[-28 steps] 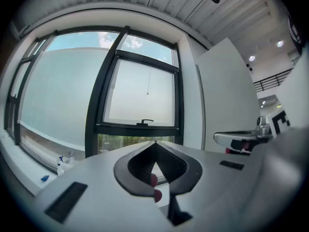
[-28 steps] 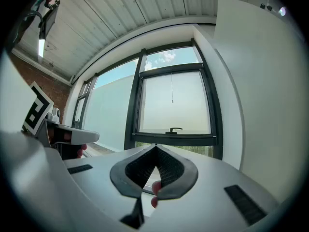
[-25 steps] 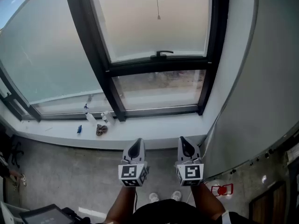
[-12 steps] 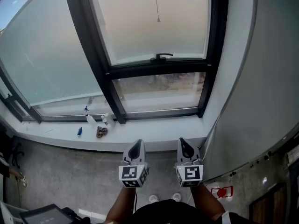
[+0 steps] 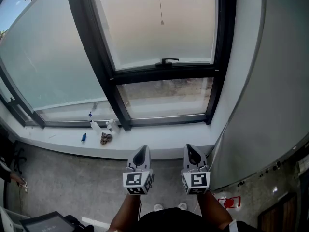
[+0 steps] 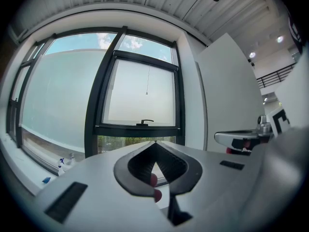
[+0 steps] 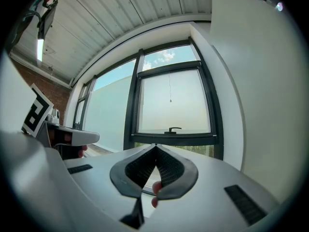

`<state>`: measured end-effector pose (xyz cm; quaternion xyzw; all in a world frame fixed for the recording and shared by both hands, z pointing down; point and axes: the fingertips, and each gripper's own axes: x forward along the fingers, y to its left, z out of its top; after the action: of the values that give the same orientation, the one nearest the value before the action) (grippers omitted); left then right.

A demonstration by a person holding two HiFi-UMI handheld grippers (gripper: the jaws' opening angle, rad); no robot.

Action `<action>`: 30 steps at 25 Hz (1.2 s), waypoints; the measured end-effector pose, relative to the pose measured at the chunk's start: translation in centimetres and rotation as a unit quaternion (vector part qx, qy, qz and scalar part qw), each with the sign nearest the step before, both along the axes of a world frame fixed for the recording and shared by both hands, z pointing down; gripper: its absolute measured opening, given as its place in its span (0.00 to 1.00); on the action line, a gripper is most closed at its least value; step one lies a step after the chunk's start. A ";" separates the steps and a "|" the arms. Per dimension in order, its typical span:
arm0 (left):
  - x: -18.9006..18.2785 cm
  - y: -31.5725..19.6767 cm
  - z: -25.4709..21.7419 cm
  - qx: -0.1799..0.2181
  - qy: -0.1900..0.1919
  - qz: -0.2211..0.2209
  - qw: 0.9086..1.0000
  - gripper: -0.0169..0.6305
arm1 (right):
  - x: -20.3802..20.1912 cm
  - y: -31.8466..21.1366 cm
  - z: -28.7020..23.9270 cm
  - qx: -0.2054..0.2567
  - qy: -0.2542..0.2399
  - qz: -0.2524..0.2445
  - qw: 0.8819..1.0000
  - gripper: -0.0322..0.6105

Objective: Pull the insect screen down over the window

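Screen, where is it?

The screen itself I cannot tell from the pale upper pane (image 5: 164,33) of the window (image 5: 91,47). A thin cord (image 5: 159,1) hangs down the middle of that pane and ends in a small bead (image 5: 161,22) above the black handle (image 5: 167,60).

And around that?

Below the handle is a clear lower pane (image 5: 166,93) in the same black frame. A wide pale pane (image 5: 43,66) lies to the left and a white wall (image 5: 275,81) to the right. Under it all runs the white sill (image 5: 159,139), with two small bottles (image 5: 96,125) near the frame post and a blue bit (image 5: 83,137) and a brown lump (image 5: 105,138) just beside them.

The claws?

Both are well short of the window, side by side over the grey floor (image 5: 63,182). They point at the sill and touch nothing. The left gripper (image 5: 142,150) has its jaws closed tip to tip with nothing between them. The right gripper (image 5: 190,147) is the same, tips together and empty. A fingertip (image 6: 153,180) shows behind the left pads.
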<state>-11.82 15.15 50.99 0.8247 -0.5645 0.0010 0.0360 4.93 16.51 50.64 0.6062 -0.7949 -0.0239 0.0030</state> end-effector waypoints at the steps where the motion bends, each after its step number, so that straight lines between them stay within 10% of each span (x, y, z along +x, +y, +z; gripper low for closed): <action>1: 0.2 0.0 -0.1 -0.001 0.001 -0.002 1.000 0.03 | 0.2 -0.1 0.1 -0.001 -0.003 0.001 1.000 0.05; 11: 2.5 -0.8 -1.0 0.012 -0.005 -0.016 1.000 0.03 | 2.9 -0.6 -1.1 0.009 -0.020 -0.004 1.000 0.05; 17: 2.6 -2.6 -0.7 -0.016 0.083 -0.007 0.996 0.03 | 3.3 -2.0 -0.5 0.013 -0.018 -0.013 1.000 0.05; 30: 0.3 -13.4 -0.4 -0.017 0.055 -0.006 0.998 0.03 | 0.8 -12.7 -0.8 0.017 -0.012 -0.012 1.000 0.05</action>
<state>-11.57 1.74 50.56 0.8196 -0.5661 -0.0355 0.0809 5.68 3.81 49.85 0.5966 -0.8017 -0.0303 -0.0175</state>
